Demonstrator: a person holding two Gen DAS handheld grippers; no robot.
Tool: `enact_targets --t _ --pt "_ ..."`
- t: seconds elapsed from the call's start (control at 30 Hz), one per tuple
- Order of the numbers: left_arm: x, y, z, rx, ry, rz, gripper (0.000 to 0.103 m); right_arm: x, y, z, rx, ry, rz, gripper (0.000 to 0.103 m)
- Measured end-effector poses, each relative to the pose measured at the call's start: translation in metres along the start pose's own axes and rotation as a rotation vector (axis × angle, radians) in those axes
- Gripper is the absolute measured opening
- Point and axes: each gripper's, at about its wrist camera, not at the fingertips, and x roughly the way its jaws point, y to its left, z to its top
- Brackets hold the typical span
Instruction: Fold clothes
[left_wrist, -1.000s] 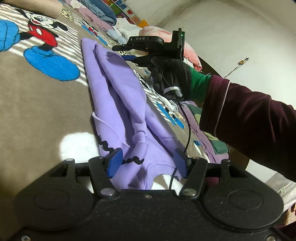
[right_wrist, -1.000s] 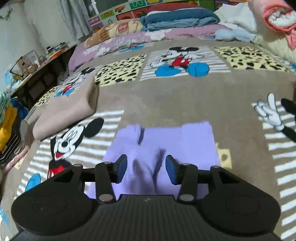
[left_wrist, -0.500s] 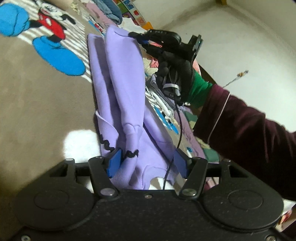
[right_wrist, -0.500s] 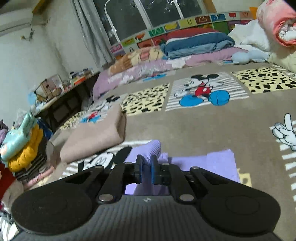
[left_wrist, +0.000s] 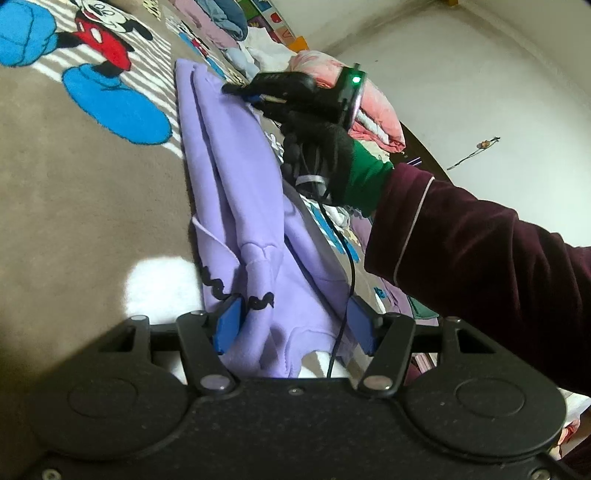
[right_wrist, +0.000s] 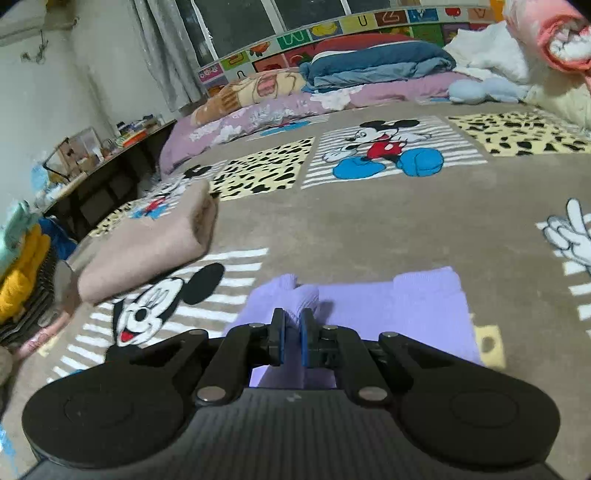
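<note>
A purple sweatshirt (left_wrist: 236, 192) lies lengthwise on the cartoon-mouse blanket (left_wrist: 92, 203). Its near hem, with black wavy trim, sits between the blue pads of my left gripper (left_wrist: 295, 325), which stands open around it. At the far end, my right gripper (left_wrist: 231, 88), held by a black-gloved hand (left_wrist: 317, 147), pinches the fabric. In the right wrist view the right gripper (right_wrist: 291, 332) is shut on a small raised fold of the purple sweatshirt (right_wrist: 399, 306), and the rest lies flat ahead.
A folded beige garment (right_wrist: 147, 247) lies left of the sweatshirt. Piled bedding (right_wrist: 369, 66) lines the far edge and a pink quilt (left_wrist: 369, 107) sits behind the gloved hand. Stacked clothes (right_wrist: 22, 266) stand at the left. A maroon sleeve (left_wrist: 480, 258) crosses the left wrist view.
My right gripper went from open over the sweatshirt to shut on a fold of it, lifted that end, then came back down. The left gripper stayed as it was.
</note>
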Motion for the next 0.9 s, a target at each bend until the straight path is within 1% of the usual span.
enact_targets --t 0.03,0.1,0.2,0.23,0.27,0.33,0.43,0.5,0.53,0.57,0.6,0.67,0.7,0.73,0.77,0.9 --pt "0.0 -0.001 0.0 0.002 0.0 0.003 0.062 0.004 0.002 -0.004 -0.015 0.021 -0.019 0.011" --pt "0.001 -0.003 0.0 0.006 0.001 0.008 0.063 0.008 0.003 -0.007 -0.003 0.063 -0.047 0.015" --pt "0.002 -0.005 0.0 0.011 0.002 0.016 0.064 -0.018 0.007 -0.003 0.003 0.009 -0.029 0.017" --pt "0.002 -0.005 0.001 0.011 0.001 0.018 0.064 -0.028 0.009 -0.001 0.003 -0.011 -0.022 0.021" --pt "0.002 -0.005 0.001 0.011 0.001 0.02 0.064 -0.038 0.01 0.0 0.003 -0.032 -0.015 0.022" --pt "0.002 -0.006 0.001 0.018 0.002 0.026 0.065 -0.059 0.015 0.001 -0.01 -0.062 0.003 0.022" --pt "0.004 -0.008 0.0 0.032 0.003 0.038 0.065 -0.092 0.03 -0.019 -0.109 -0.048 0.047 0.022" --pt "0.004 -0.009 0.0 0.037 0.003 0.045 0.065 -0.109 0.048 -0.043 -0.195 -0.026 0.078 0.022" --pt "0.004 -0.009 0.0 0.039 0.002 0.048 0.065 -0.112 0.056 -0.057 -0.24 -0.007 0.08 0.022" --pt "0.005 -0.009 0.0 0.041 0.002 0.05 0.066 -0.112 0.063 -0.071 -0.285 0.014 0.072 0.023" --pt "0.006 -0.01 0.0 0.043 0.003 0.053 0.066 -0.106 0.068 -0.085 -0.33 0.05 0.052 0.023" --pt "0.008 -0.011 0.0 0.049 0.003 0.063 0.067 -0.079 0.068 -0.11 -0.402 0.14 -0.016 0.026" --pt "0.008 -0.012 0.0 0.05 0.003 0.066 0.067 -0.072 0.069 -0.114 -0.421 0.139 -0.031 0.027" --pt "0.008 -0.014 0.0 0.053 0.003 0.07 0.068 -0.07 0.071 -0.11 -0.418 0.13 -0.037 0.026" --pt "0.007 -0.015 -0.001 0.056 0.004 0.075 0.068 -0.071 0.073 -0.105 -0.403 0.142 -0.049 0.026" --pt "0.002 -0.027 0.0 0.114 0.009 0.122 0.068 -0.102 0.078 -0.094 -0.356 0.112 -0.036 0.028"
